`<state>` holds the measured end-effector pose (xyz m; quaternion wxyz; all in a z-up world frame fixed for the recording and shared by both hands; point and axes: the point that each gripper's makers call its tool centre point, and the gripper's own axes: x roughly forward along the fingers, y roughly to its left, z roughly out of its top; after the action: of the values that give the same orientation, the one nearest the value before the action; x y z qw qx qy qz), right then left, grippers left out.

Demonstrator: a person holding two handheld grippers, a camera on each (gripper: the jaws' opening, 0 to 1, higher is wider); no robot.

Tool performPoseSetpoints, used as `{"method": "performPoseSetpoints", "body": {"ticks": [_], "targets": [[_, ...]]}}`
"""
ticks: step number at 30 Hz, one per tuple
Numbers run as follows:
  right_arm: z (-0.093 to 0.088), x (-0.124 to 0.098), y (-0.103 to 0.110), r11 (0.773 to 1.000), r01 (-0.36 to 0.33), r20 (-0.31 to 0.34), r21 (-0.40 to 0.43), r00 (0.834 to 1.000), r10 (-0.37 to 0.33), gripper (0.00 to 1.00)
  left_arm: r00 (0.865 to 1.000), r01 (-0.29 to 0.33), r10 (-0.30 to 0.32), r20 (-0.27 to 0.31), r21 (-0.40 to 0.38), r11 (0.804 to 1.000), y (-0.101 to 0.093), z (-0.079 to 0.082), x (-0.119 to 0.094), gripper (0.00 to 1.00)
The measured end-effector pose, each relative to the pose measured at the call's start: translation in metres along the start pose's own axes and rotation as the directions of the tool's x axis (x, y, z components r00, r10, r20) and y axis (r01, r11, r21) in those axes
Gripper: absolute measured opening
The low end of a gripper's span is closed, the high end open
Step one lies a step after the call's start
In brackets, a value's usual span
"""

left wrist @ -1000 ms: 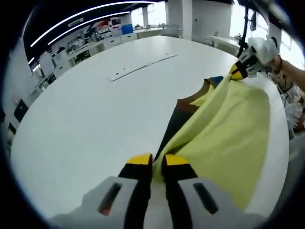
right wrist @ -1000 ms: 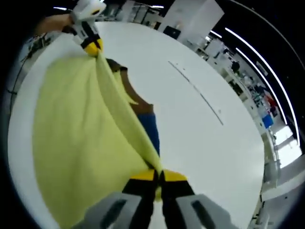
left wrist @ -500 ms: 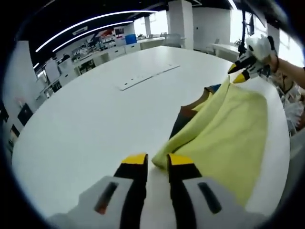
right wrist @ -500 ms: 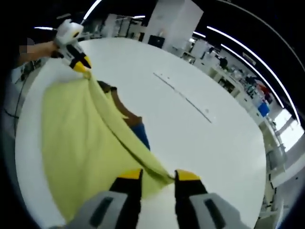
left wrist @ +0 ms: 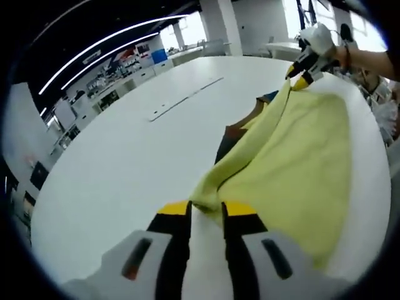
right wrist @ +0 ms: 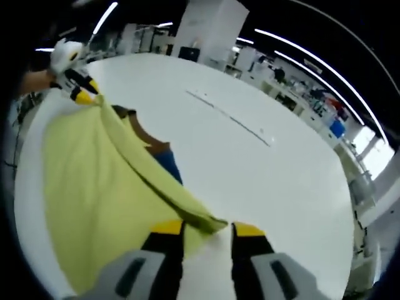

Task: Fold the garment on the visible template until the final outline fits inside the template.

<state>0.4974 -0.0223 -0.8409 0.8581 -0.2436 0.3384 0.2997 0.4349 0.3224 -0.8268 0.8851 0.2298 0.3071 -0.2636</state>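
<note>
1. Looking along your left gripper, you had its two yellow-tipped jaws spread apart, with a corner of the yellow garment lying between the tips, released rather than pinched.
2. Your right gripper was likewise released: its jaws stood apart and the other corner of the garment lay between them, loose on the table.
3. The garment lay spread over the white table, its long folded edge running in a ridge from one gripper to the other.
4. Under that ridge, parts of the template showed in dark, brown and blue patches; in the right gripper view the same patches sat just beside the yellow edge.
5. In the left gripper view your right gripper appeared at the far end of the garment, held in your hand, its yellow tips apart and right at the cloth's corner.
6. In the right gripper view your left gripper sat at the far corner the same way; whether it touched the cloth could not be told.
7. A thin pale strip lay on the bare table, well apart from the garment, also seen in the right gripper view.
</note>
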Motion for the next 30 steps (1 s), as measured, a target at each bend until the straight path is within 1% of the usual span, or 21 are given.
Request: {"method": "performPoseSetpoints", "body": {"ticks": [3, 7, 10, 14, 16, 18, 19, 21, 22, 23, 24, 25, 27, 30], "targets": [[0.000, 0.001, -0.002, 0.998, -0.006, 0.018, 0.056, 1.000, 0.005, 0.25, 1.000, -0.007, 0.007, 0.006, 0.011, 1.000, 0.002, -0.001, 0.000, 0.15], [0.003, 0.004, -0.004, 0.998, -0.011, 0.025, 0.066, 1.000, 0.010, 0.25, 1.000, 0.001, -0.001, 0.005, 0.005, 1.000, 0.002, -0.001, 0.002, 0.13], [0.004, 0.006, -0.005, 0.996, -0.010, 0.033, 0.090, 0.999, 0.007, 0.24, 1.000, -0.017, 0.017, -0.004, 0.033, 0.999, 0.005, -0.001, 0.008, 0.13], [0.005, 0.009, -0.007, 0.992, -0.016, 0.047, 0.126, 0.999, 0.010, 0.17, 0.999, -0.039, 0.039, -0.003, 0.035, 0.999, 0.008, 0.003, 0.013, 0.12], [0.006, 0.008, -0.004, 0.992, -0.021, 0.050, 0.127, 0.999, 0.015, 0.12, 0.998, -0.062, 0.062, 0.006, 0.013, 0.998, 0.014, 0.005, 0.014, 0.10], [0.008, 0.006, -0.005, 0.991, -0.014, 0.057, 0.131, 0.998, 0.007, 0.11, 0.996, -0.082, 0.083, 0.020, -0.025, 0.996, 0.022, 0.010, 0.014, 0.09], [0.009, 0.005, -0.005, 0.991, -0.011, 0.062, 0.134, 0.998, 0.003, 0.10, 0.994, -0.096, 0.098, 0.043, -0.046, 0.994, 0.027, 0.015, 0.012, 0.09], [0.015, 0.004, -0.008, 0.990, -0.003, 0.082, 0.142, 0.997, -0.008, 0.06, 0.991, -0.114, 0.119, 0.062, -0.076, 0.991, 0.033, 0.020, 0.012, 0.07], [0.015, 0.004, -0.008, 0.990, -0.004, 0.086, 0.144, 0.996, -0.009, 0.03, 0.991, -0.108, 0.114, 0.066, -0.088, 0.990, 0.034, 0.021, 0.012, 0.06], [0.019, 0.004, -0.008, 0.984, -0.014, 0.106, 0.175, 0.994, -0.005, 0.02, 0.991, -0.103, 0.111, 0.073, -0.106, 0.989, 0.035, 0.022, 0.013, 0.05], [0.021, 0.003, -0.008, 0.981, -0.008, 0.112, 0.193, 0.994, -0.014, 0.02, 0.991, -0.100, 0.110, 0.078, -0.120, 0.988, 0.035, 0.023, 0.014, 0.05], [0.022, 0.002, -0.009, 0.981, -0.006, 0.116, 0.196, 0.993, -0.017, 0.02, 0.991, -0.099, 0.110, 0.082, -0.125, 0.987, 0.037, 0.022, 0.014, 0.05], [0.024, 0.001, -0.014, 0.973, -0.005, 0.127, 0.232, 0.992, -0.026, 0.02, 0.991, -0.097, 0.108, 0.084, -0.123, 0.988, 0.036, 0.022, 0.014, 0.05], [0.025, 0.002, -0.016, 0.971, 0.009, 0.128, 0.240, 0.991, -0.040, 0.02, 0.992, -0.091, 0.102, 0.074, -0.135, 0.987, 0.036, 0.019, 0.017, 0.05]]}}
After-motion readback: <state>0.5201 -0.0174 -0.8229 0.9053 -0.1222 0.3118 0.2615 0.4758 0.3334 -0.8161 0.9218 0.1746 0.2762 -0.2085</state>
